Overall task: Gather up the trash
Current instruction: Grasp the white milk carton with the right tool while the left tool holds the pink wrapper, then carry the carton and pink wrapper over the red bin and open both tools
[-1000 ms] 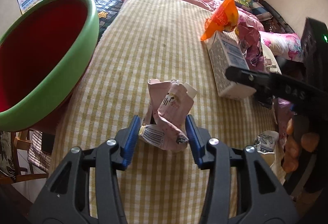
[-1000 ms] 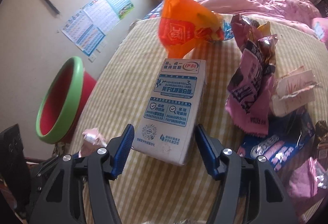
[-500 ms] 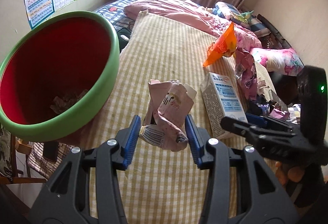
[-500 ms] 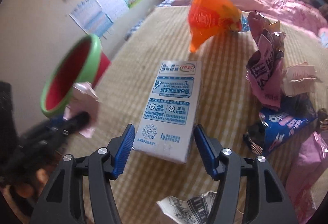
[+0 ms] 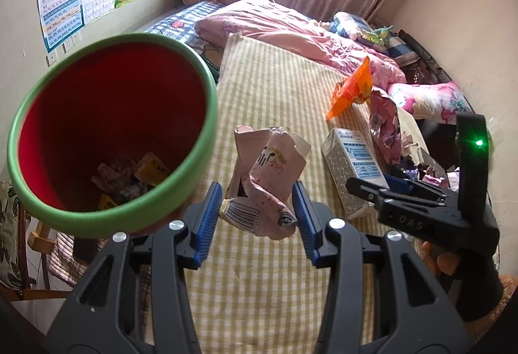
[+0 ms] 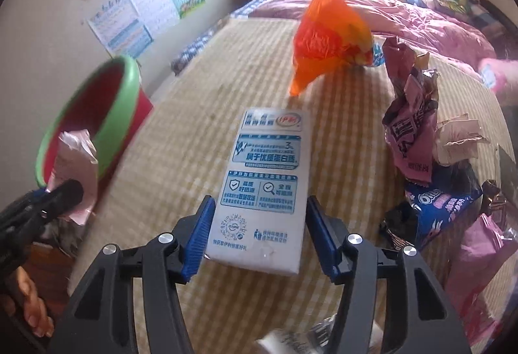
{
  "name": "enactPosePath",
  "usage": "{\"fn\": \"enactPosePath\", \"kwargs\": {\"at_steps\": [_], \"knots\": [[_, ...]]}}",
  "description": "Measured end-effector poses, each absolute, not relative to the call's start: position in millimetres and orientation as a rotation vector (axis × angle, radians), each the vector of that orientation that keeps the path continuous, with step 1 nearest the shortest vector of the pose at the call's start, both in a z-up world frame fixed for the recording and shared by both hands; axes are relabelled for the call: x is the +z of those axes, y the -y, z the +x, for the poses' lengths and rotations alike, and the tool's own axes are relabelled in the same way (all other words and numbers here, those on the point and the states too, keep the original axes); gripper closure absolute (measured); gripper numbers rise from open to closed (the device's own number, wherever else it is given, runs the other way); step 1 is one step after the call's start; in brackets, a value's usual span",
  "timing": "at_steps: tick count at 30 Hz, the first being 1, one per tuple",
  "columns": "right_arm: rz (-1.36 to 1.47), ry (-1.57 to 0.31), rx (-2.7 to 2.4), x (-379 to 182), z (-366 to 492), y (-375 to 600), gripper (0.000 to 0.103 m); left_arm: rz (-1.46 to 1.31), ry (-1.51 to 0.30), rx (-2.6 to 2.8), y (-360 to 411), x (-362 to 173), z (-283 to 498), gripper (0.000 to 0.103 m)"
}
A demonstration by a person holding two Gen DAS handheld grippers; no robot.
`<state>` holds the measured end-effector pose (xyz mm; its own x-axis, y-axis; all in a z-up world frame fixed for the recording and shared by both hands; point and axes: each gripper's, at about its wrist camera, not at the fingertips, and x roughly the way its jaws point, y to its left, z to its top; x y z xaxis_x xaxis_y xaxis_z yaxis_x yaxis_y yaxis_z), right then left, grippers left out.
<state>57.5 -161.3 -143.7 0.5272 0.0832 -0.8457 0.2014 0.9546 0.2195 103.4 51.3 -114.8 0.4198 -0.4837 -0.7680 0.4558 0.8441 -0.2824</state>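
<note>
The bed (image 5: 278,85) carried the carton (image 6: 264,189) and wrappers. The bin (image 5: 106,134) stood beside it. The left hand-held gripper (image 5: 257,208) pinched a pink pack (image 5: 265,179) near the bin's rim. The right hand-held gripper (image 6: 260,231), jaws just closing, straddled the carton without visibly pressing it.

our left gripper (image 5: 257,211) tilts downward, its blue pads (image 5: 207,218) pressed against the two sides of a crumpled pink wrapper (image 5: 265,182) held off the bed. seen from the right wrist, that gripper (image 6: 58,192) comes in from the lower left, with the fingers of our left hand (image 6: 32,308) curled under its handle. our right gripper (image 6: 259,231) also points steeply down; its jaws have just been closing, with a white carton (image 6: 265,185) between them, and a thin gap shows at the pads (image 6: 319,234). from the left wrist, the right gripper (image 5: 372,189) reaches in from the right, our right hand's fingers (image 5: 443,260) wrapped below its black body.
</note>
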Motion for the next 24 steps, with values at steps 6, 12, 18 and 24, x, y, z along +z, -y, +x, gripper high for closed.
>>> {"fn": "enactPosePath", "kwargs": {"at_steps": [6, 12, 18, 24], "knots": [[0.397, -0.923, -0.011, -110, 57, 147, 0.049, -0.037, -0.937, -0.605, -65, -102, 116, 0.06], [0.403, -0.85, 0.046, -79, 66, 120, 0.049, -0.05, -0.907, -0.595, -86, -93, 131, 0.06], [0.395, -0.815, 0.089, -62, 76, 92, 0.049, -0.069, -0.896, -0.56, -114, -93, 147, 0.06], [0.393, -0.815, 0.126, -59, 90, 67, 0.049, -0.08, -0.906, -0.53, -137, -98, 162, 0.06]]}}
